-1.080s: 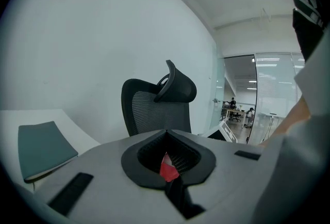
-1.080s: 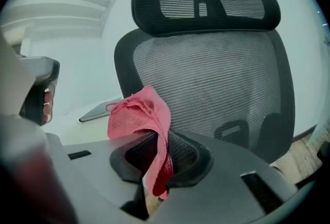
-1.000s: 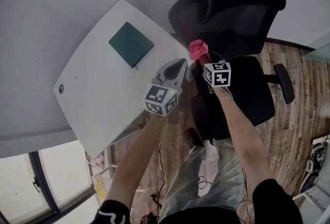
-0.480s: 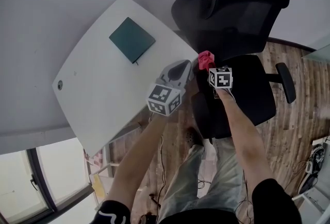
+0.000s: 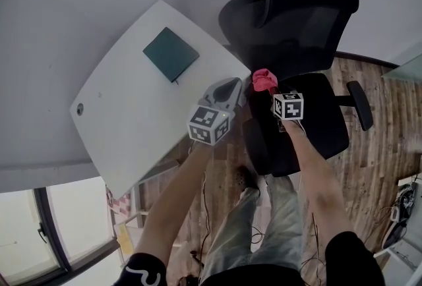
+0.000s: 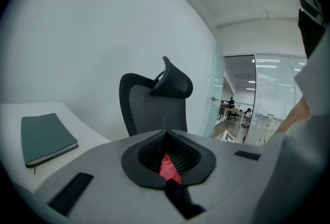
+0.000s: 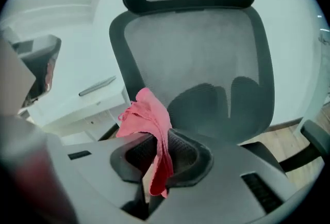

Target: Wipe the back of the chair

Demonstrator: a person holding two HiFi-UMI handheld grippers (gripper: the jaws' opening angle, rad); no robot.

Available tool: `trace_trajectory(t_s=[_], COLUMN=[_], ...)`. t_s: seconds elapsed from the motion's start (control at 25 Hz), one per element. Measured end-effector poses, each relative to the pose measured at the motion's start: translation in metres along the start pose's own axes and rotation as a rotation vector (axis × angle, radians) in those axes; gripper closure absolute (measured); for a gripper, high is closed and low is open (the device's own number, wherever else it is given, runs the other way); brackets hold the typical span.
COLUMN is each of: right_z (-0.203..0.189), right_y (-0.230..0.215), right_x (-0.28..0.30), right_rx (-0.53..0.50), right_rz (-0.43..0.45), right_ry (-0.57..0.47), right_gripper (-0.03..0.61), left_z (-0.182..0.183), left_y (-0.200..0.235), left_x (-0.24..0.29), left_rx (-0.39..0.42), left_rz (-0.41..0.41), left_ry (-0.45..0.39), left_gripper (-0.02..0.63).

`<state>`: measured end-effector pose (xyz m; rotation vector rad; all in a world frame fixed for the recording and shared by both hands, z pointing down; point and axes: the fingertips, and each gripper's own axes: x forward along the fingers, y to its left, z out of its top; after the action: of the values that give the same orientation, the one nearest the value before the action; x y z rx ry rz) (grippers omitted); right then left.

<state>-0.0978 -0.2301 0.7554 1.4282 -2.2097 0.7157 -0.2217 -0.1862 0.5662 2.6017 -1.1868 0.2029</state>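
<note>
Right gripper view alone: right gripper [image 7: 156, 155] clamped on cloth [image 7: 148, 117]

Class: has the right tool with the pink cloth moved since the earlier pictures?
Yes. The right tool, shut on the pink cloth, has shifted away from the table corner and toward the chair seat.

A dark green notebook [image 5: 171, 54] lies on the white table [image 5: 125, 116]; the black chair [image 5: 303, 21] stands on the wooden floor [image 5: 386, 113]

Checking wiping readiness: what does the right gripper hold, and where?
A pink cloth, pinched near one end between the right gripper's jaws; the bunched rest sticks out.
</note>
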Motion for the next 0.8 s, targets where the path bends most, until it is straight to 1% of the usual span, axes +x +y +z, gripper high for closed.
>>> trace_trajectory(t_s=[0.12, 0.24, 0.4, 0.6, 0.68, 0.8], right_z=[0.048, 0.101, 0.151, 0.187, 0.192, 0.187], right_y=[0.003, 0.008, 0.015, 0.017, 0.013, 0.006], right_x=[-0.018, -0.03, -0.037, -0.034, -0.031, -0.025], right_rx=[0.007, -0.016, -0.055, -0.064, -0.069, -0.061], right_rz=[0.023, 0.035, 0.039, 0.013, -0.018, -0.053], right_ry=[-0.096, -0.176, -0.236, -0.272, -0.274, -0.264], right_gripper=[0.508, 0.508, 0.508, 0.508, 0.508, 0.508], left_z=[0.011, 0.023, 0.037, 0.046, 0.047, 0.043], left_y=[-0.003, -0.005, -0.003, 0.0, 0.0, 0.001], left_x=[-0.001, -0.001, -0.002, -0.003, -0.003, -0.001], left_rx=[0.002, 0.006, -0.016, -0.026, -0.019, -0.007], left_rz=[0.002, 0.003, 0.014, 0.027, 0.026, 0.025], left_ry=[-0.009, -0.024, -0.047, -0.061, -0.058, -0.043], left_gripper=[0.589, 0.589, 0.589, 0.589, 0.589, 0.589])
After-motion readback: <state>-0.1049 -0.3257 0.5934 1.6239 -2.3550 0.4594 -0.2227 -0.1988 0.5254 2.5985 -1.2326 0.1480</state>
